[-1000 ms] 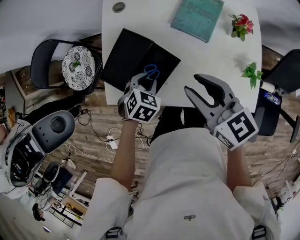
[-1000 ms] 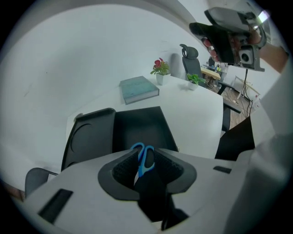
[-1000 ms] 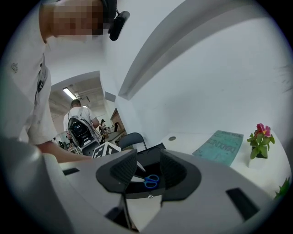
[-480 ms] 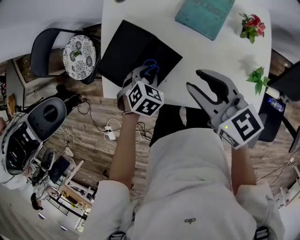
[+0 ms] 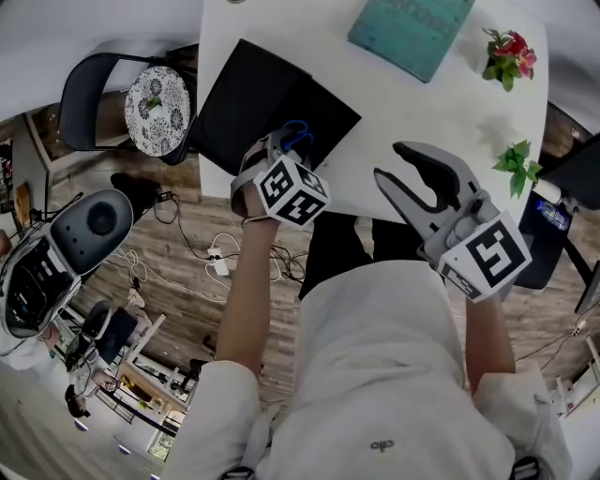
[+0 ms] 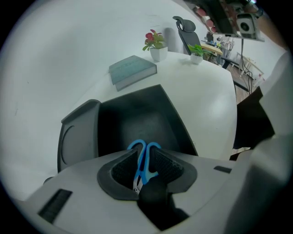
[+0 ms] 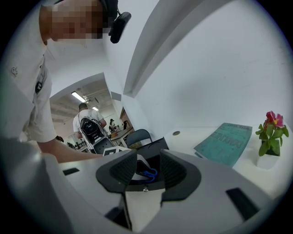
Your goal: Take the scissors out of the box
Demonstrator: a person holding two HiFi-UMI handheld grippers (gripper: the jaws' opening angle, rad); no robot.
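Observation:
Blue-handled scissors (image 6: 144, 156) sit clamped between the pads of my left gripper (image 6: 144, 165), and their handle loops stick out past the fingertips. They hang over the inside of the open black box (image 6: 132, 114). From the head view, the left gripper (image 5: 281, 152) is at the box's (image 5: 253, 94) near right part, with the blue handles (image 5: 296, 134) just showing. My right gripper (image 5: 394, 167) is open and holds nothing, right of the box over the table's front edge. In the right gripper view its jaws (image 7: 149, 170) frame the scissors (image 7: 148, 173) farther off.
The white table (image 5: 441, 112) carries a teal book (image 5: 410, 23) at the back, a red flower pot (image 5: 506, 47) and a small green plant (image 5: 517, 159) on the right. A chair with a patterned cushion (image 5: 155, 108) stands left of the table.
The left gripper has shifted slightly up and left over the box, still holding the scissors. The right gripper has barely moved and stays open.

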